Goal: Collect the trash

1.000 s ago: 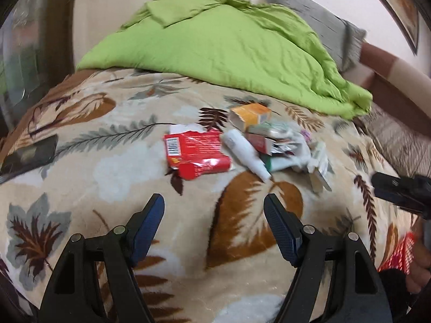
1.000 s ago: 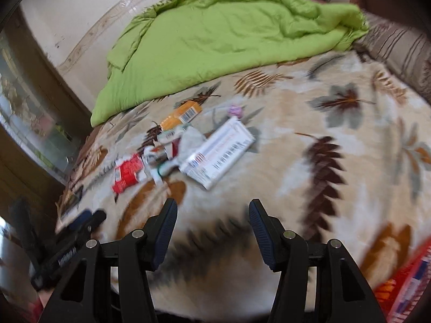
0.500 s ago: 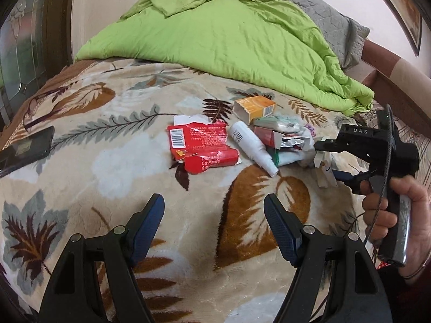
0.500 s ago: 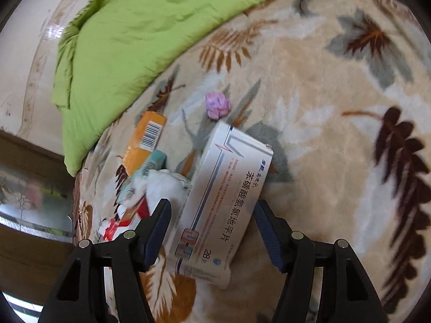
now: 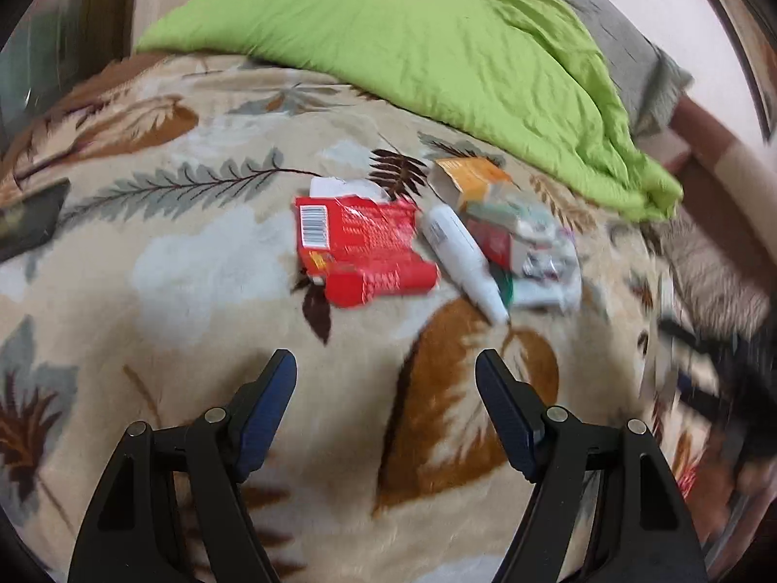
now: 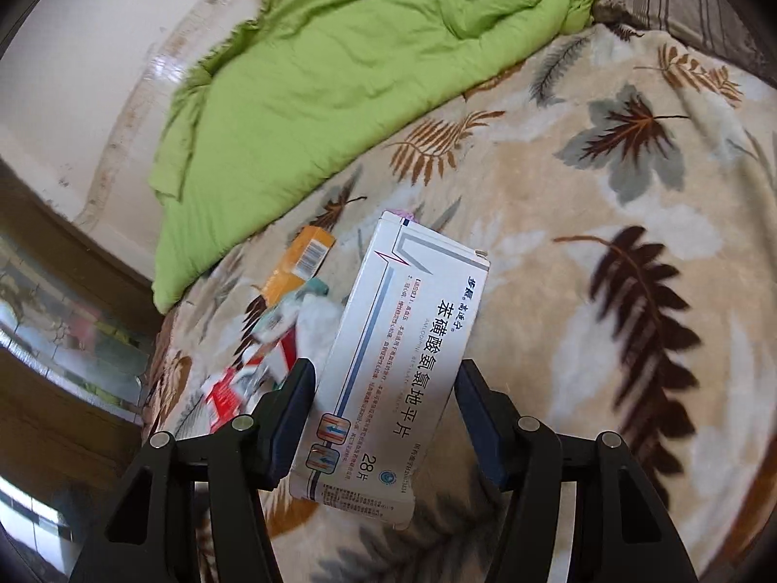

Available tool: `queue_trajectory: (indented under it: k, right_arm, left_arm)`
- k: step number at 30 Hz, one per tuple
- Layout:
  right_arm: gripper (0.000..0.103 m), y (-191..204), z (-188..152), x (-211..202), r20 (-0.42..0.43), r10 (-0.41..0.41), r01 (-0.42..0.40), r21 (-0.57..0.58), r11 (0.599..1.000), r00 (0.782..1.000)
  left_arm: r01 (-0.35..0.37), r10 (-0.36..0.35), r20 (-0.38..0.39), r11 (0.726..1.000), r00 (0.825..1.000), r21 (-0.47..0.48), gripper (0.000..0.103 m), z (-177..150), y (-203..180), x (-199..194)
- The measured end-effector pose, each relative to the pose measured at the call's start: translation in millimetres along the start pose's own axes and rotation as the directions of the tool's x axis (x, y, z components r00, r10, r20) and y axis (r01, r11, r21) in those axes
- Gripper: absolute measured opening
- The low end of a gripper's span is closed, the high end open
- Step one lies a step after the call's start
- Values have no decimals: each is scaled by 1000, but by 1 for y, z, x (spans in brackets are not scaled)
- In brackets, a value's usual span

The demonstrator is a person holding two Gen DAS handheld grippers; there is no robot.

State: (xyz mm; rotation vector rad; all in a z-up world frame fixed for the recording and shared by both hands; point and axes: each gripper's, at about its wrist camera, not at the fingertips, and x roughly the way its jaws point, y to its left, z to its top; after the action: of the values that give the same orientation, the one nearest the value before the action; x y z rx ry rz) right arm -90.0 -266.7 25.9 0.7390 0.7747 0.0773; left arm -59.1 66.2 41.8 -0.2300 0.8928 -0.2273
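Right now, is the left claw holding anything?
No. The left claw is open over bare blanket, short of the red wrapper.

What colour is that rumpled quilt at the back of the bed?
The rumpled quilt is plain lime green, clearest in the right wrist view.

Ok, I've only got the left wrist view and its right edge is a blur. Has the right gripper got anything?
Observer: Yes, the right gripper is shut on a white medicine box, gripped across its long sides.
Operator: Anything hidden behind that box?
Observer: A small pink scrap peeks out past its far end.
Operator: And the orange box, which face is up?
Observer: The orange box lies apart from it, on its left, barcode showing.
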Motion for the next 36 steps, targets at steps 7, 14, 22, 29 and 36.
queue_trajectory:
  k: [7,14,22,29,36]
  right_arm:
    - [64,6,-9,-3,-23,38,-39,-53,998,999]
    - [64,7,-7,5,-41,75,-77,-36,996,996]
    - [64,11,-6,3,-25,66,-68,-64,996,997]
    - [64,19,-6,2,-6,54,-54,-117,992,999]
    - [64,37,-14,-7,39,31,-22,-212,977,999]
  left_arm:
    - [50,-57,-41,987,998,-155,75,27,14,35]
    - [3,-5,-13,991,1000,-131,66,42,4,62]
    - [27,-22,49,995,999,-97,27,45,1,55]
    - [-32,-1,193,985,981,168,18,28,-46,15]
    - [-81,24,176,943,984,323,18,11,-75,18]
